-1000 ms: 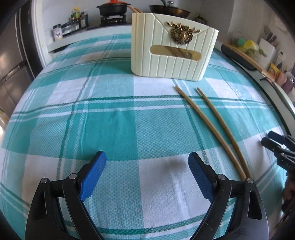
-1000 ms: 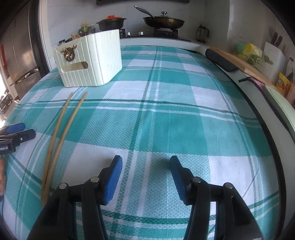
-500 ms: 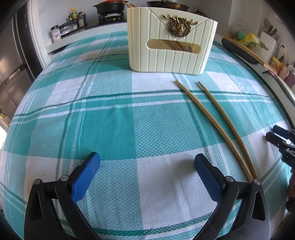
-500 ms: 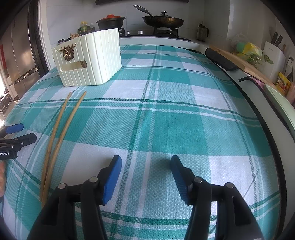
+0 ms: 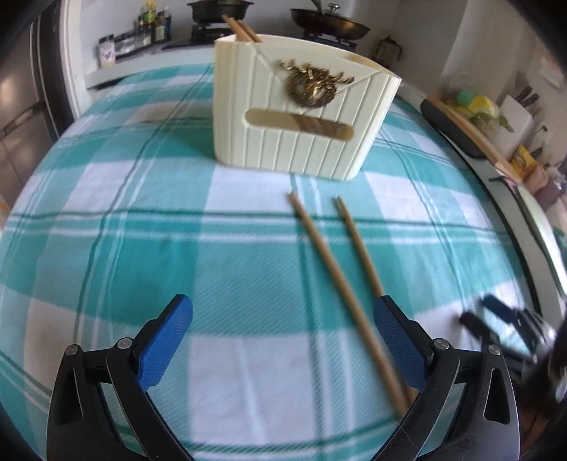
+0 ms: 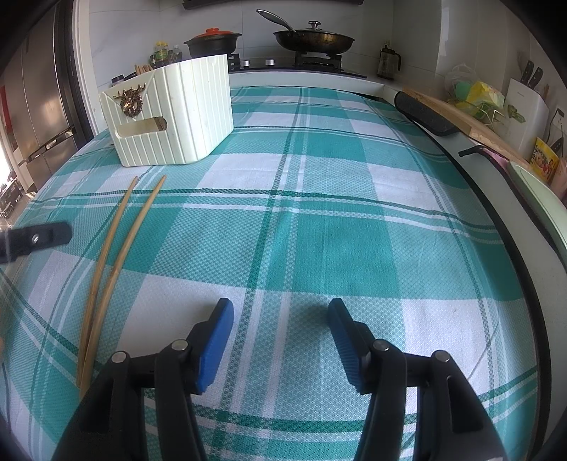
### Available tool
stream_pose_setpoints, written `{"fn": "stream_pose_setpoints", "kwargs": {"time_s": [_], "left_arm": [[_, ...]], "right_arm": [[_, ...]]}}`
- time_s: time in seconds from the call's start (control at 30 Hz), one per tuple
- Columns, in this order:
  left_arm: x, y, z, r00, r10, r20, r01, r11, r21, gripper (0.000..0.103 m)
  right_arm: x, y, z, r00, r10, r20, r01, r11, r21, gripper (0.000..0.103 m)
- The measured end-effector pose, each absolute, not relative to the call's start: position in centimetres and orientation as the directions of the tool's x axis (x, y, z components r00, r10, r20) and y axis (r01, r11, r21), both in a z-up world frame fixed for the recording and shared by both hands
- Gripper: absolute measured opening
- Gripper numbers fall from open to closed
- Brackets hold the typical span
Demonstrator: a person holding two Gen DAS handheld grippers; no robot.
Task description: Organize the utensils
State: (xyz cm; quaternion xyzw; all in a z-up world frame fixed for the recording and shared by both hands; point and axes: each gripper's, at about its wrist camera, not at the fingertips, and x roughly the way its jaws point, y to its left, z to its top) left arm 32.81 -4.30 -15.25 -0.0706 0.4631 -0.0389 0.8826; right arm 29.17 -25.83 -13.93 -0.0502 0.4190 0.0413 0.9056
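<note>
Two long wooden chopsticks (image 5: 329, 269) (image 6: 143, 212) lie side by side on the teal checked tablecloth (image 5: 141, 248), their far tips pointing at a cream ribbed utensil holder (image 5: 304, 117) (image 6: 170, 117). More chopsticks (image 5: 241, 30) stick out of the holder's back corner. My left gripper (image 5: 281, 315) hangs wide open over the cloth. The near part of the left chopstick lies between its fingers, close to the right finger, untouched. My right gripper (image 6: 280, 312) is open over bare cloth to the right of the chopsticks and holds nothing.
A stove with a lidded pot (image 6: 212, 40) and a pan (image 6: 313, 37) runs along the back. A steel fridge (image 6: 35, 106) stands at the left. A cutting board (image 6: 457, 110), a black pad (image 6: 425, 113) and a knife block (image 6: 524, 106) line the right counter edge.
My left gripper has moved right toward the chopsticks, so they now reach between its fingers, and its jaws stand a little wider. The right gripper has stayed put.
</note>
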Motion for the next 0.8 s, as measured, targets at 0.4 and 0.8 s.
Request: {"fn": "stream_pose_setpoints", "kwargs": {"time_s": [0.4,0.8], "left_arm": [[32.1,-7.2,-17.4,0.582,-0.050,-0.811,0.077,0.997,-0.006,0.071],[29.8,-4.4,-16.2,0.558,-0.187,-0.808,0.201,0.976,-0.087,0.019]], "right_arm": [[29.1,-25.9,-14.0,0.645,0.035,-0.763,-0.118,0.992,-0.055,0.057],[28.8,-19.2,-11.4,0.591,0.286,-0.754,-0.300,0.946,0.124,0.054]]}}
